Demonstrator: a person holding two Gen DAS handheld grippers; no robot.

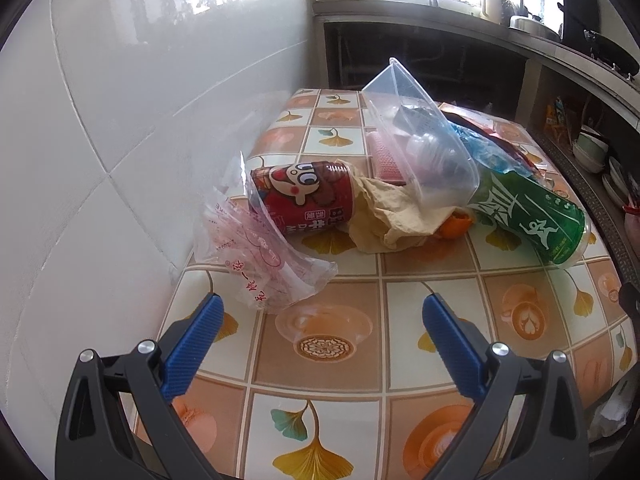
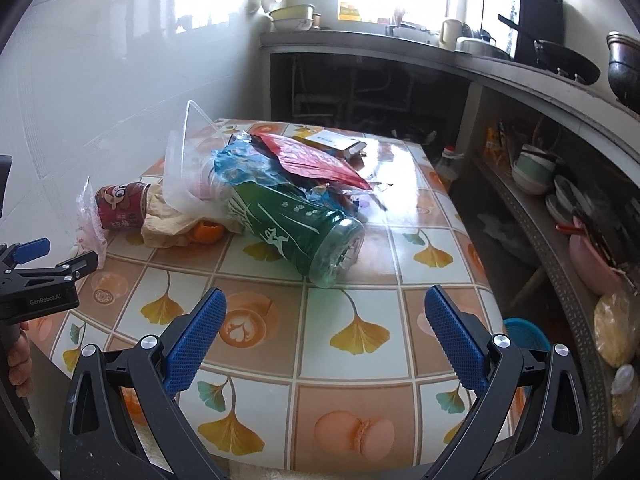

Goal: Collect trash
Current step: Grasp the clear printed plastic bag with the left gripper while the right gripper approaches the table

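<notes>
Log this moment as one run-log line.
left claw: open, empty | right claw: open, empty | green bottle, red cup: lying on table | phase: approach

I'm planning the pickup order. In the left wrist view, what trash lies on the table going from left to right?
Printed plastic bag → red cartoon cup → crumpled tan paper → orange peel → green bottle.
</notes>
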